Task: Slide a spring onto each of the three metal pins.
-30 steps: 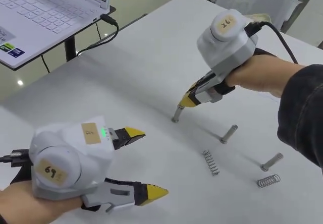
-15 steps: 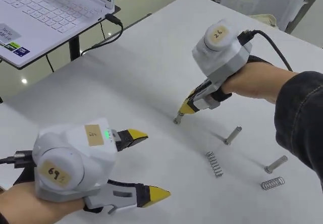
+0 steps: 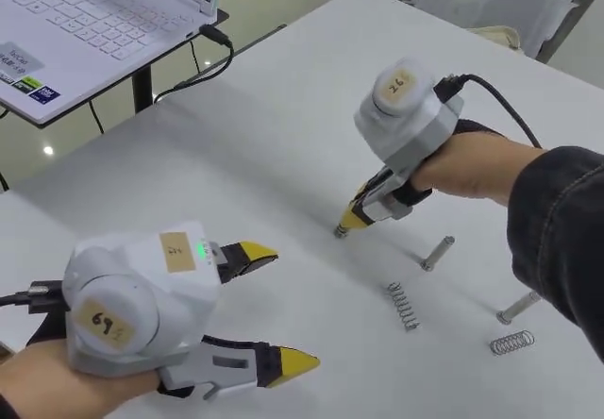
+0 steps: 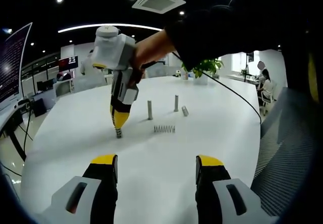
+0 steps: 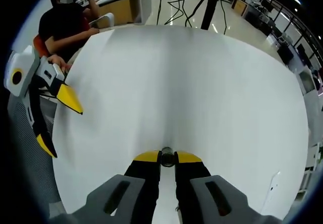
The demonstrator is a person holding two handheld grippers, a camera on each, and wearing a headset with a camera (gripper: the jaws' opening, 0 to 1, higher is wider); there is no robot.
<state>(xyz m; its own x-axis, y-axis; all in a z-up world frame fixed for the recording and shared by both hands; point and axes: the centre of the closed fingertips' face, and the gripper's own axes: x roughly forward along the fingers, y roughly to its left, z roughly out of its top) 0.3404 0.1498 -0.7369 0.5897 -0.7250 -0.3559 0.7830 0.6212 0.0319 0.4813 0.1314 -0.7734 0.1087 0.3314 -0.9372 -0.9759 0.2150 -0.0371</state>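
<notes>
The right gripper (image 3: 351,219) points down at the white table (image 3: 283,136). Its jaws are squeezed tight on the top of the gripped pin (image 3: 340,231). This pin stands straight up, with its long side going up and down. It looks ribbed under the jaws, like a spring is around it, but it is too small to be sure. In the right gripper view the round pin top (image 5: 166,157) sits between the two yellow tips.

Just past the right gripper, on its hand's side, the second pin (image 3: 436,253) and the third pin (image 3: 517,307) also stand up, each apart from the others. The first loose spring (image 3: 402,305) lies flat on the table near the second pin. The second loose spring (image 3: 511,343) lies flat near the third pin.

A hand (image 3: 467,164) in a dark sleeve holds the right gripper tilted down, and a black cable (image 3: 495,98) runs off its back.

The left gripper (image 3: 288,306) is low by the near side of the table, well apart from the pins. Its jaws are wide apart with nothing in them, and they point at the pins.

An open laptop (image 3: 85,13) sits on a small stand beside the table. The room is a big bright office with ceiling lights and a green plant (image 4: 204,67).
</notes>
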